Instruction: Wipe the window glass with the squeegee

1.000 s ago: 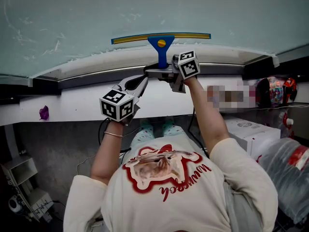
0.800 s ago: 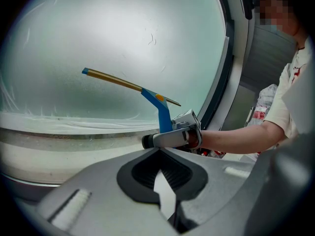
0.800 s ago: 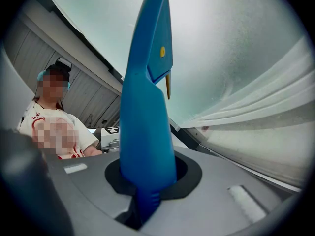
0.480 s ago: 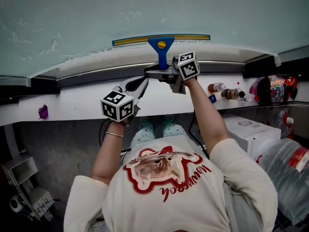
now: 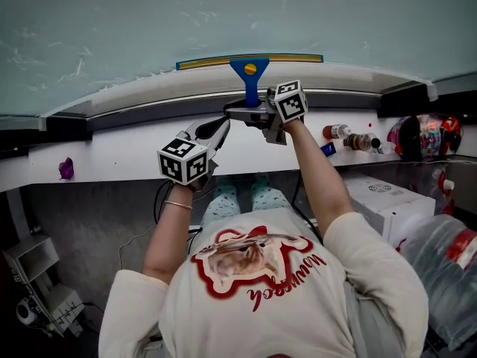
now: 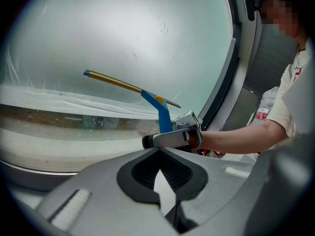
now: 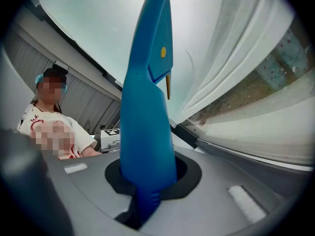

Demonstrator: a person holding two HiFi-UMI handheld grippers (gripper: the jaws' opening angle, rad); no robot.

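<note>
The squeegee (image 5: 250, 69) stood against the window glass (image 5: 223, 13), low on the pane. Its yellow-edged blade lay roughly level in the head view, just above the white lower frame (image 5: 134, 89), and its blue handle ran down from the middle of the blade.

The right gripper (image 5: 242, 112) was clamped on that handle. In the right gripper view, the fingers (image 7: 236, 181) were closed on the lower end of the blue handle, which rose straight up between them toward the glass. The gripper itself lay close in front of the frame, with its marker cube on the side nearer the person.

The left gripper (image 5: 216, 127) was lower and to the left, near the right gripper but apart from it and clear of the squeegee. In the left gripper view its fingers (image 6: 88, 200) met at the tips, with only a thin wedge of gap behind them and nothing held between them. It pointed toward the frame.

Faint white streaks marked the left part of the pane. A strip of white film ran along the bottom edge of the glass.

On the white ledge (image 5: 112, 159) below the frame, several small bottles (image 5: 349, 139) stood at the right and a small purple object (image 5: 66, 170) lay at the far left. A white box (image 5: 387, 200) sat lower right, beside the person's arm.
</note>
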